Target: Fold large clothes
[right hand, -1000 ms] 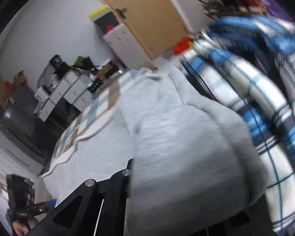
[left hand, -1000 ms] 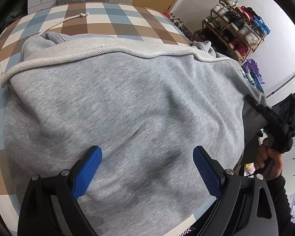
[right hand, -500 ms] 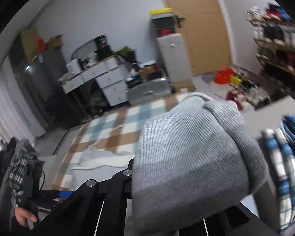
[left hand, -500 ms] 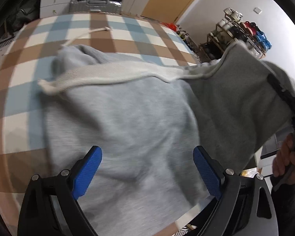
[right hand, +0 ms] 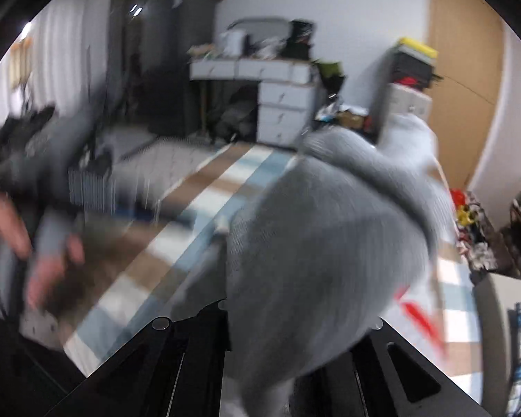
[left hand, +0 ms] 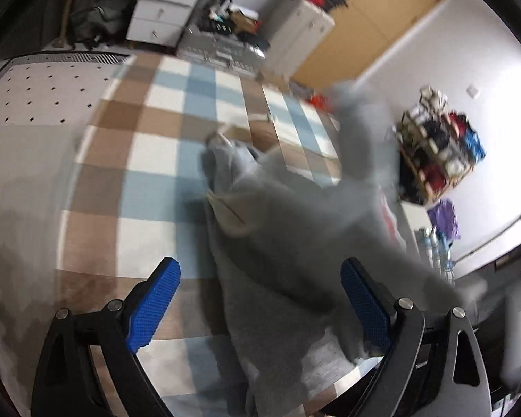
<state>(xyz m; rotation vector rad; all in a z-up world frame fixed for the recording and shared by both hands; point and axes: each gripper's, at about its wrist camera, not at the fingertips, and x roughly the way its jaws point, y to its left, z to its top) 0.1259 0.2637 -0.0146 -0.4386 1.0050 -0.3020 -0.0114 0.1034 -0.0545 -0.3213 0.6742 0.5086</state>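
A grey hoodie (left hand: 288, 243) hangs partly lifted over the checked brown, blue and white bed cover (left hand: 149, 160); one sleeve or corner rises blurred at the upper right. My left gripper (left hand: 260, 302) is open above it, blue pads (left hand: 154, 304) wide apart and touching no cloth. In the right wrist view the hoodie's ribbed grey hem (right hand: 312, 260) bunches right in front of the lens, and my right gripper (right hand: 288, 354) is shut on it, fingertips hidden by the cloth. A hand (right hand: 34, 243) holding the other gripper shows blurred at the left.
White drawers (left hand: 163, 7) and a suitcase stand beyond the bed's far end. A wooden door (left hand: 375, 24) and a shoe rack (left hand: 437, 153) are at the right. A dotted white mat (left hand: 41, 93) lies to the left of the bed.
The right gripper has swept the hoodie's hem across the bed, pulling the spread garment off the left half of the cover. The left gripper has drawn back and up, staying open.
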